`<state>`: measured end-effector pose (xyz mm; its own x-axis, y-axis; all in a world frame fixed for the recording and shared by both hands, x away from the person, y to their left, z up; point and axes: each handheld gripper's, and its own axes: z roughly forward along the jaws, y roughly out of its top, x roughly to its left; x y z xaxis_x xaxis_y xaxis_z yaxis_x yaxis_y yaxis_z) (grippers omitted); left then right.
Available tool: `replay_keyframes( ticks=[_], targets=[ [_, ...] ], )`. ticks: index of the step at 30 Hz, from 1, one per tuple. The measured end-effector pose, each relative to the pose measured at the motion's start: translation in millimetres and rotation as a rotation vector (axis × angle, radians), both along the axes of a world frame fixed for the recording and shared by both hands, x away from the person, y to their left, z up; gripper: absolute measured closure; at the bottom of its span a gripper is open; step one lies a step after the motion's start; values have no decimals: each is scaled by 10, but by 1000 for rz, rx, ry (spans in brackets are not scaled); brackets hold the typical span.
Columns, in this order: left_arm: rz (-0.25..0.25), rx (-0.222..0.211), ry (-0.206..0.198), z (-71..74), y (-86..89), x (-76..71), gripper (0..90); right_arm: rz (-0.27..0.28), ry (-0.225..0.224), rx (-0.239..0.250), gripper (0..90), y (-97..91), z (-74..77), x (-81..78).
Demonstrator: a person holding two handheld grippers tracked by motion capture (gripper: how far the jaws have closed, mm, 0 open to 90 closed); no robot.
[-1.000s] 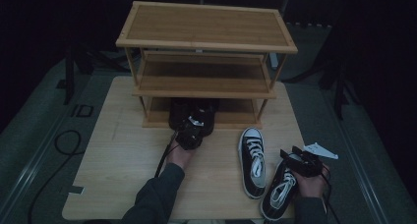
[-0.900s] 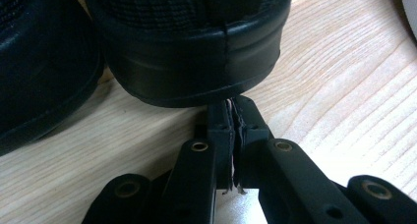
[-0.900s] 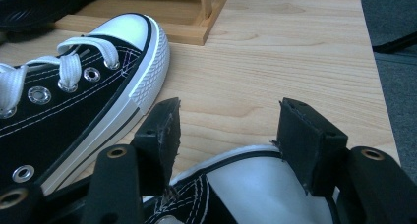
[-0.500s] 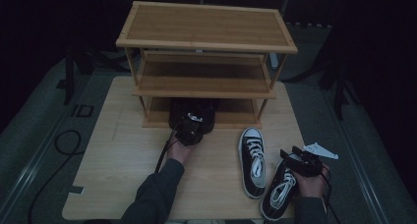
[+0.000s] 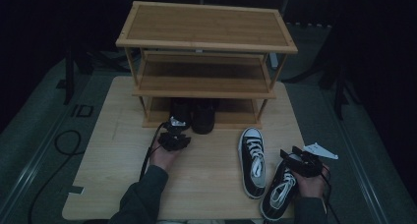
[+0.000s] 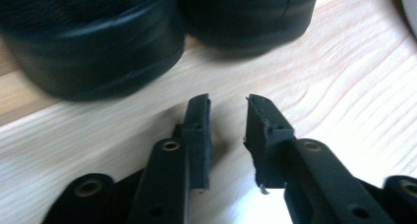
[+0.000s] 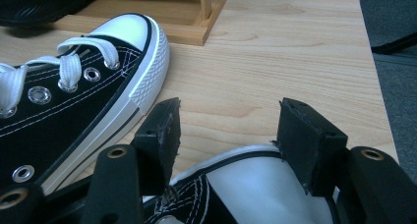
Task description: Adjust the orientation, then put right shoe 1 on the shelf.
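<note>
While its jaws have just been opening, the left gripper (image 5: 175,135) is seen just in front of the bamboo shoe rack (image 5: 206,42), its two black pads parted with bare tabletop and nothing else between them. Straight ahead of those pads, in the left gripper view, the rounded heels of a pair of black shoes (image 6: 93,47) are shown, close but not touched; from the high view the pair (image 5: 194,115) is found tucked under the rack's lowest shelf, heels jutting slightly past its front edge. The left hand (image 5: 164,157) is held behind the gripper, nearer the person than the rack, with a dark sleeve trailing to the table's near edge.

To the right of the rack and well in front of it, the right gripper (image 5: 300,161) is held over the toe of a black-and-white sneaker (image 7: 255,184), its jaws spread to either side of the white toe cap; whether the pads press on it cannot be told. A second sneaker (image 5: 253,161) of the same kind is laid just beside the first, on the rack's side, its white toe pointed at the rack's right front post. All is set on a pale wooden table (image 5: 113,150).
</note>
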<state>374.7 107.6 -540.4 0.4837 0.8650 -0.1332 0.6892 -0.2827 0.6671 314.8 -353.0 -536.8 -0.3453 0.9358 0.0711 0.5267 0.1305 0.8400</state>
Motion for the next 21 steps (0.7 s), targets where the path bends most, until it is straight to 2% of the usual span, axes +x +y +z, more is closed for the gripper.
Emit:
replay_keyframes(
  ticks=[2, 7, 11, 15, 18, 21],
  targets=[
    [5, -24, 2, -17, 82, -66, 662, 0, 0, -1, 416, 0, 0, 1],
    [35, -2, -17, -65, 248, -224, 617, -1, -1, -2, 416, 5, 2, -2],
    [63, -13, -20, -85, 335, -287, 597, -2, 0, -2, 415, 6, 4, 0],
    [77, -16, -24, -105, 354, -315, 593, 0, 2, 9, 414, -2, 12, -3],
    [74, 2, -33, -124, 344, -323, 584, -4, 5, 18, 420, -5, 37, -9],
    [72, 25, -47, -128, 328, -331, 578, -11, 18, 6, 450, 8, 66, -13]
  ],
)
